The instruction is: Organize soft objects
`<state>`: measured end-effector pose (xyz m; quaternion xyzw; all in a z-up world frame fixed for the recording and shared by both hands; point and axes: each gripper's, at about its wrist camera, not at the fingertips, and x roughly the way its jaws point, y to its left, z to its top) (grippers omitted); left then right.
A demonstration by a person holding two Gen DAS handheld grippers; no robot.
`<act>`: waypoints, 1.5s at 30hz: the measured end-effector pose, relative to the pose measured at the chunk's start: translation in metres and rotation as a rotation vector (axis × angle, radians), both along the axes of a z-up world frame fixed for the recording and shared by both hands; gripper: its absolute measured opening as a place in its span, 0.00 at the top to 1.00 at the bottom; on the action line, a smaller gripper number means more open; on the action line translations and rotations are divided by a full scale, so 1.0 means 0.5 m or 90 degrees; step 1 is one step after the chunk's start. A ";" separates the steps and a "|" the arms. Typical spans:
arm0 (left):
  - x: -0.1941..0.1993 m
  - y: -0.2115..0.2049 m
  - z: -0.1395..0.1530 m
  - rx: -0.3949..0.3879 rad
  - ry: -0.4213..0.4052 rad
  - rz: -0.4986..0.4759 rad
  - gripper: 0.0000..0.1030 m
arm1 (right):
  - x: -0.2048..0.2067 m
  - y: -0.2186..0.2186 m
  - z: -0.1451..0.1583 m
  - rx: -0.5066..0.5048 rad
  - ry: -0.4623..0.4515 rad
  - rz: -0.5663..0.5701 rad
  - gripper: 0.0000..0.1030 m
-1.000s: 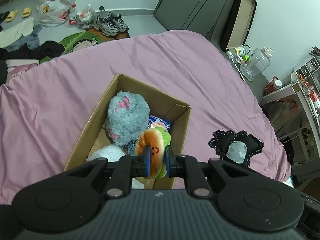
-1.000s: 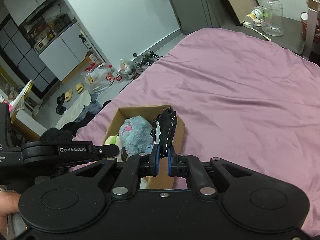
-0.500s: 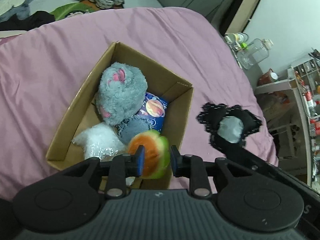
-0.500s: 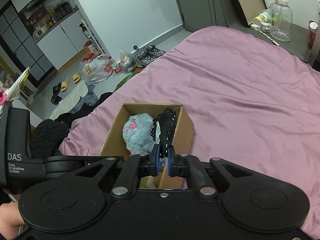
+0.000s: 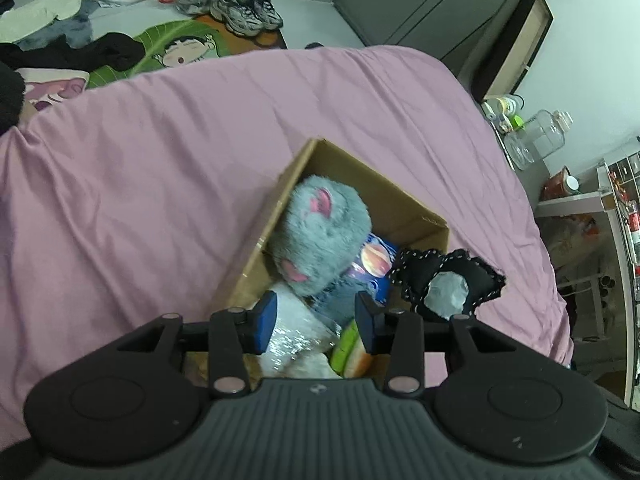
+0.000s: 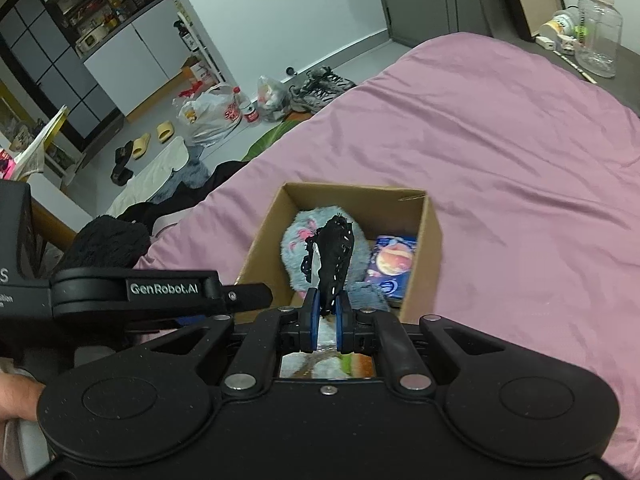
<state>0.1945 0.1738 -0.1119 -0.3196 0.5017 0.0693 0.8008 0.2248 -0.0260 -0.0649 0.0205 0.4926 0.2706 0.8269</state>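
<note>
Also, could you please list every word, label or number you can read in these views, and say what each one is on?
"GenRobot.AI": white print on the left gripper arm, seen in the right wrist view.
"S": a cut-off letter on the black housing at that view's left edge.
Print on the plastic bag, bottle and blue packet: too blurred.

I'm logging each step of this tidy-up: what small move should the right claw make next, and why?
Probably lower a little and open. The right claw is shut on the black lace-trimmed plush, which hangs over the open cardboard box above the grey fluffy toy. The left claw is open and holds nothing, with the burger plush already in the box.
</note>
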 end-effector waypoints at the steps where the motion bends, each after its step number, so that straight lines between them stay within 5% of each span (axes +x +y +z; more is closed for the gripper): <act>1: -0.001 0.003 0.002 0.004 0.000 0.001 0.54 | 0.000 0.005 -0.002 -0.001 0.002 0.003 0.92; 8: -0.007 0.014 0.011 0.027 -0.010 -0.005 0.36 | -0.004 0.022 -0.006 0.013 0.019 0.009 0.90; 12: -0.014 0.015 0.017 0.050 -0.016 -0.006 0.26 | -0.002 0.016 -0.015 -0.017 0.028 -0.025 0.56; 19: -0.017 0.002 0.034 0.066 -0.020 -0.022 0.10 | -0.014 -0.032 -0.001 -0.017 0.010 -0.055 0.43; 41: -0.074 -0.163 0.129 0.188 -0.093 -0.111 0.08 | -0.086 -0.234 0.054 0.024 -0.084 -0.166 0.00; 45: -0.094 -0.187 0.147 0.210 -0.100 -0.120 0.07 | -0.101 -0.269 0.064 0.035 -0.086 -0.177 0.00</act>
